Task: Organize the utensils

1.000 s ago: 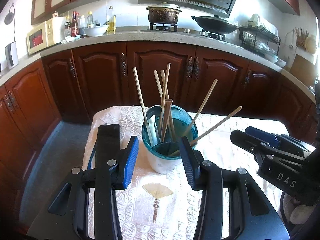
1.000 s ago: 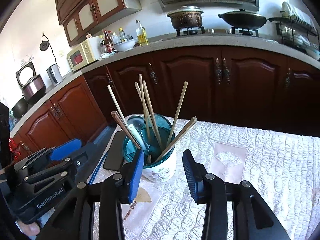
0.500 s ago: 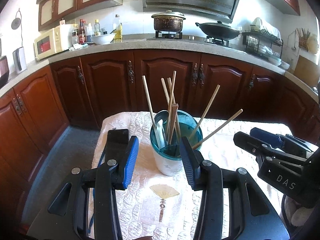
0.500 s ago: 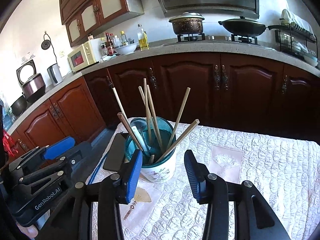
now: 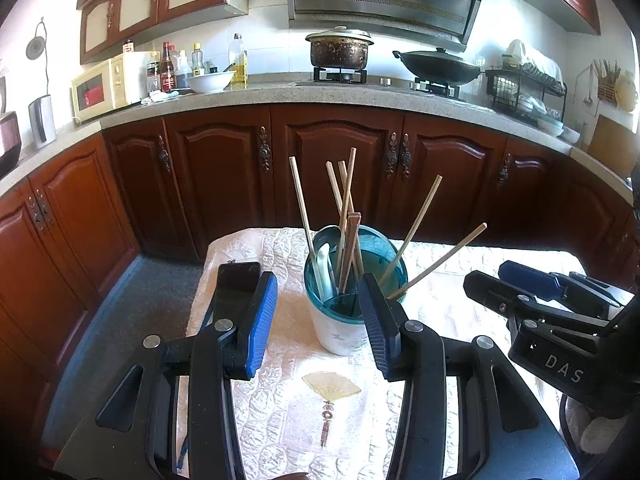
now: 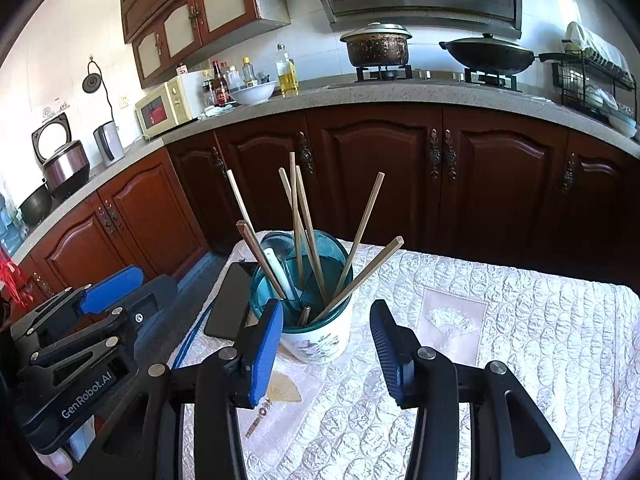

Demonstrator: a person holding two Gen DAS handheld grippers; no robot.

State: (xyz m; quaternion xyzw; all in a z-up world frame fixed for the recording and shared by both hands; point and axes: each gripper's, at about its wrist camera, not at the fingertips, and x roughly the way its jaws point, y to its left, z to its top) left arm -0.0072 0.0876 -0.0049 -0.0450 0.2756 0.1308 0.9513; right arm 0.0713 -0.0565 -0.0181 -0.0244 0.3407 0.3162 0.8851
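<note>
A white utensil holder with a teal insert (image 5: 340, 328) stands on the quilted cloth and also shows in the right wrist view (image 6: 316, 340). Several wooden chopsticks (image 5: 344, 208) and a white spoon (image 5: 323, 264) stand in it, leaning outward; the chopsticks (image 6: 298, 216) fan out in the right wrist view too. My left gripper (image 5: 320, 320) is open and empty, its fingers on either side of the holder's near side, apart from it. My right gripper (image 6: 326, 344) is open and empty, likewise just in front of the holder.
A black phone (image 5: 234, 284) lies on the cloth left of the holder, with a blue cord beside it. The cream quilted cloth (image 6: 520, 320) covers the table. Dark wooden cabinets (image 5: 336, 168) and a kitchen counter stand behind. Each gripper sees the other at the frame edge.
Both grippers have drawn back and risen slightly, so the holder looks a little farther and lower. Both stay open. The chopsticks have not moved.
</note>
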